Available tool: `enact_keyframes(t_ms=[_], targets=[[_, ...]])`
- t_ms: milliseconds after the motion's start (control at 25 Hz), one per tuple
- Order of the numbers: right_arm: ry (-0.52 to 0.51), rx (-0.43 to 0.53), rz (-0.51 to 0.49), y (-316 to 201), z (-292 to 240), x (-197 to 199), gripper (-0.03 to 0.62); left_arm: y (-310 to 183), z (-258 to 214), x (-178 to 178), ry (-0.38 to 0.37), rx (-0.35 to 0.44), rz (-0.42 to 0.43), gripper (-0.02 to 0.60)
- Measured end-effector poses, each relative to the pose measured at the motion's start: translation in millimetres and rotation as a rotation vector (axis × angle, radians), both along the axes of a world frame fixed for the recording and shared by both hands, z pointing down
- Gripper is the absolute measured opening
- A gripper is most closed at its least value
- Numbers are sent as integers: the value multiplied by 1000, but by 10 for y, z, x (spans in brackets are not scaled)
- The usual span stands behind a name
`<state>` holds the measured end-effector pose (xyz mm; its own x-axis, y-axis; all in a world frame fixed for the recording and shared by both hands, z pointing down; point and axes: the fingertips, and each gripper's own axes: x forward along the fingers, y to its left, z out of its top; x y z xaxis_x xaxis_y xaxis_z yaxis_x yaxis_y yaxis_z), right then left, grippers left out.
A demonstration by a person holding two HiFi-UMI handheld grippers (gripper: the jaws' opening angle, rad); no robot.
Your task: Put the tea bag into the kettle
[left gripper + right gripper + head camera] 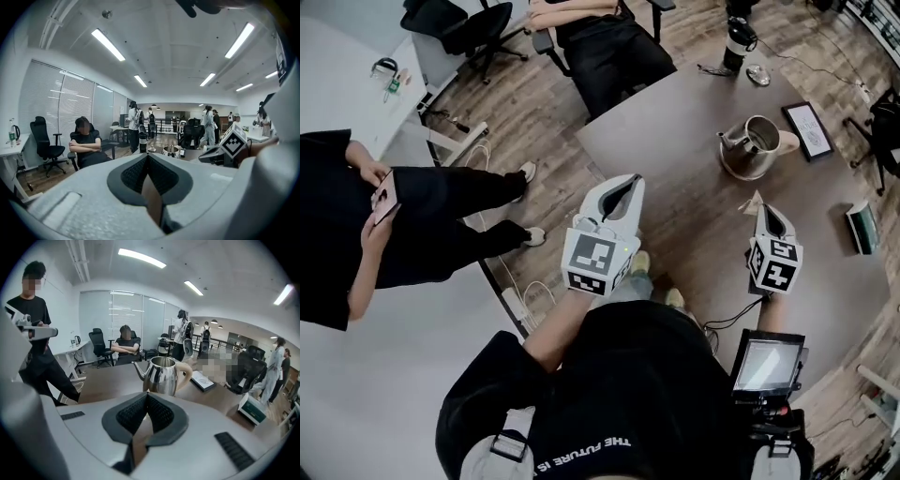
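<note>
My right gripper [765, 209] hangs over the round dark bench [675, 141], fingers closed at the tips. The head view shows a small pale tea bag [754, 202] sticking out at the tips. In the right gripper view the black ribbed pads meet at the front [146, 394], and the bag itself cannot be made out there.

The steel kettle [753, 145] stands upright on the bench straight ahead of that gripper and clear of it. It has no lid on, its mouth is open to the ceiling, and its spout points toward my left.

My left gripper [626, 187] is held over the near edge of the bench, well apart from the kettle. Its fingers are also drawn together at the tips [147, 155], with nothing between them.

A framed card [807, 129] lies just beyond the kettle. A dark flask [738, 42] stands at the far edge of the bench. A person sits with folded arms in an office chair [605, 47] behind the bench. Another person stands at my left looking at a phone [382, 199].
</note>
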<state>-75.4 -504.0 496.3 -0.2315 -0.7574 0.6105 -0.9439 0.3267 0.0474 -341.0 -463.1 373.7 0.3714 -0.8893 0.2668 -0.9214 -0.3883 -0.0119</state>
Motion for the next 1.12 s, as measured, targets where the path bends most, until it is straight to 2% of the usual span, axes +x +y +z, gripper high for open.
enact_keyframes(t_ms=[240,440,640,760,1120], targets=[[-86,66,-3,-146,-504,-94,8,-75,-94,17,2,12,29,5],[-107,116,-44,-302,-841,-290,8,-132,-200,-80,-2,32,19,5],[-160,154,-43,-409,-1229,-269,8,-175,-285,-22,12,44,47,5],[-207,181,-76,-556,-1394,-520,8,-171,-317,-219,-2,55,34,5],[-158,227,-69,-772,-1762,-704,8,-350,-382,-321,44,81,62,5]])
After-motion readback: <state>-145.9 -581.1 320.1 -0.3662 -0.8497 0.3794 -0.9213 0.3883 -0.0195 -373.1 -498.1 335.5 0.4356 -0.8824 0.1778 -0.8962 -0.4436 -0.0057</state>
